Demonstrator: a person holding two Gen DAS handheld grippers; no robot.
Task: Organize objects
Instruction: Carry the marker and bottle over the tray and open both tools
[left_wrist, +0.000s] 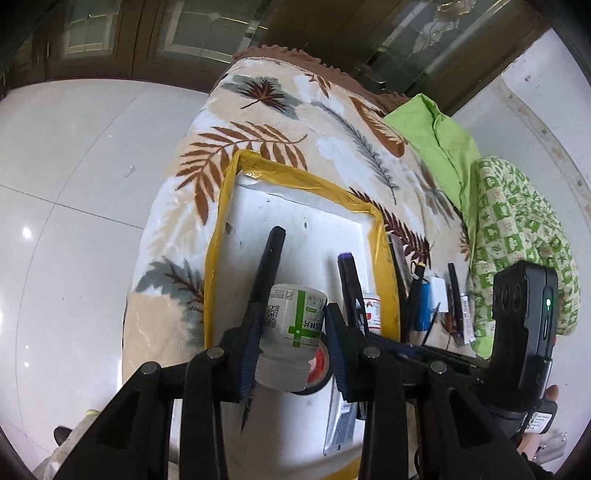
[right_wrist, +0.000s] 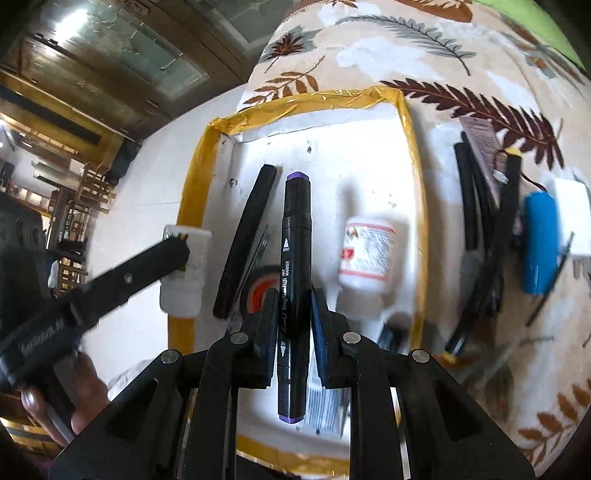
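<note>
Fleecy leaf-print blanket (left_wrist: 295, 122), soft matt pile. Foam-like white tray (right_wrist: 351, 173), matt, scuffed; rim wrapped in glossy yellow tape (right_wrist: 306, 99), wrinkled. White plastic bottle (left_wrist: 291, 328), smooth, printed paper label. Black art marker (right_wrist: 295, 266), satin plastic. Blue cylinder (right_wrist: 539, 240), shiny wrap. Floor tiles (left_wrist: 74, 184), polished, reflective. Green cloth (left_wrist: 443, 147), matt, creased.

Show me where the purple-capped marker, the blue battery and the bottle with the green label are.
marker (right_wrist: 295, 258): right wrist view, middle of its black barrel.
blue battery (right_wrist: 540, 243): right wrist view, middle of its blue body.
bottle (left_wrist: 295, 325): left wrist view, on its green-striped label.
</note>
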